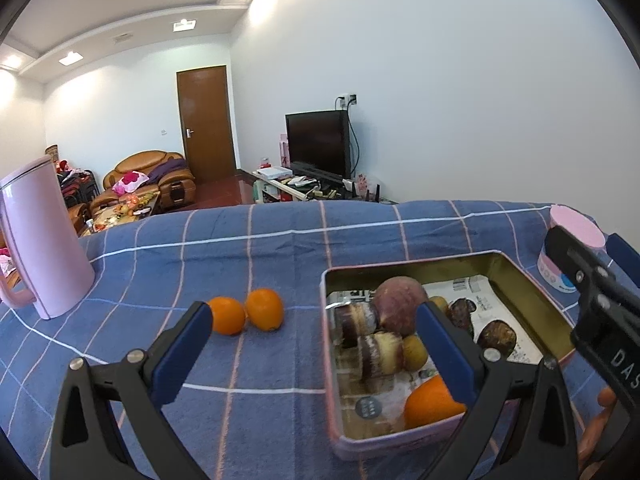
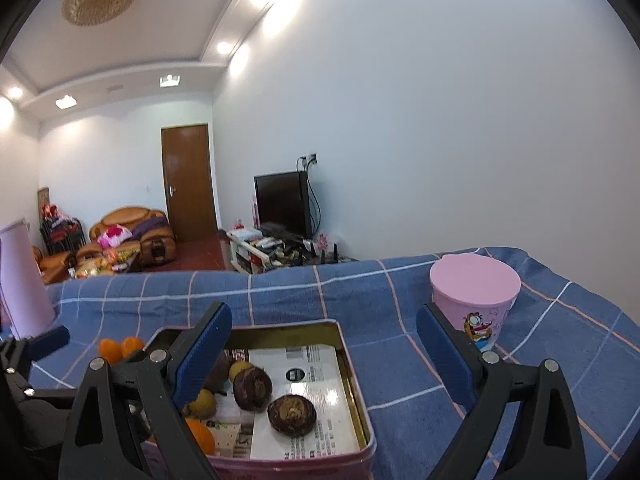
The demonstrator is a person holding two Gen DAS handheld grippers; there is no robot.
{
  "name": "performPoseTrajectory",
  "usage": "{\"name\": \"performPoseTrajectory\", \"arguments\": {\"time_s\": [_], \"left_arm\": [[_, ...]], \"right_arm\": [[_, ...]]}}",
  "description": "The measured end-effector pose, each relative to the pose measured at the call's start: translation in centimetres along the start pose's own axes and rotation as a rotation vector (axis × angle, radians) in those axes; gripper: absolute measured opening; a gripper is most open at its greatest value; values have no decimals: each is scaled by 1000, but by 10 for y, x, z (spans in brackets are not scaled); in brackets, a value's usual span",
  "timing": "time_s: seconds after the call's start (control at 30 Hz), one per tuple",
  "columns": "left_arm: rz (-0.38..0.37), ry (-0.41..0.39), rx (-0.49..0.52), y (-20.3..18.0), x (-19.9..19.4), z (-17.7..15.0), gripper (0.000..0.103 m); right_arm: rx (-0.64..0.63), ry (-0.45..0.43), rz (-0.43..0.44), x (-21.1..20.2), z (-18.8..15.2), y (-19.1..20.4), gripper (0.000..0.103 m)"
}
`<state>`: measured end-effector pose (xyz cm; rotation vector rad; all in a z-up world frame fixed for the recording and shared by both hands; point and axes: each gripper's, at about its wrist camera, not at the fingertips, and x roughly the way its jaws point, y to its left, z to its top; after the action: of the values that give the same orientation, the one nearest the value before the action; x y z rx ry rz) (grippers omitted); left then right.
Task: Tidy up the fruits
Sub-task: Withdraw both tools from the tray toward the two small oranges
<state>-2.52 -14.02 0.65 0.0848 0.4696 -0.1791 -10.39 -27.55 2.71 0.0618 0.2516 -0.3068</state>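
Blue checked cloth [image 1: 280,240] covers the worktop, with a living room seen beyond it: a brown door, a sofa and a dark television. A pink-sided tin [image 1: 532,280], lined with printed paper, is set near the front edge as the collecting place, and fruit has already been gathered in it: a large reddish fruit [image 1: 400,300], two banded brown-and-pale pieces [image 1: 378,356], small yellowish fruits, dark round ones [image 2: 292,414] and an orange [image 1: 430,404] at the near end. Two oranges [image 1: 246,314] are left outside on the cloth, touching each other, just left of the tin; they are judged to be what remains to be gathered. The left tool [image 1: 316,356] is held released, nothing between its blue pads; the nearer loose orange lies just beside its left fingertip, so a short shift leftward would be needed to bracket it. The right tool [image 2: 324,360] is likewise spread wide and empty, poised over the tin's far right corner, as would be expected after a drop. A pink jug [image 1: 44,236] at the left and a lidded pink cup [image 2: 474,300] at the right are kept clear of the work.
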Motion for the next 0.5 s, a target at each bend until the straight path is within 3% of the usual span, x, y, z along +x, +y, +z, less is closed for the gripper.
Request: {"name": "performPoseTrajectory", "arguments": {"time_s": [0.5], "left_arm": [[20,16,-36,29,-10,-10,103]], "right_arm": [[21,39,-20,-14,-7,18,95]]}}
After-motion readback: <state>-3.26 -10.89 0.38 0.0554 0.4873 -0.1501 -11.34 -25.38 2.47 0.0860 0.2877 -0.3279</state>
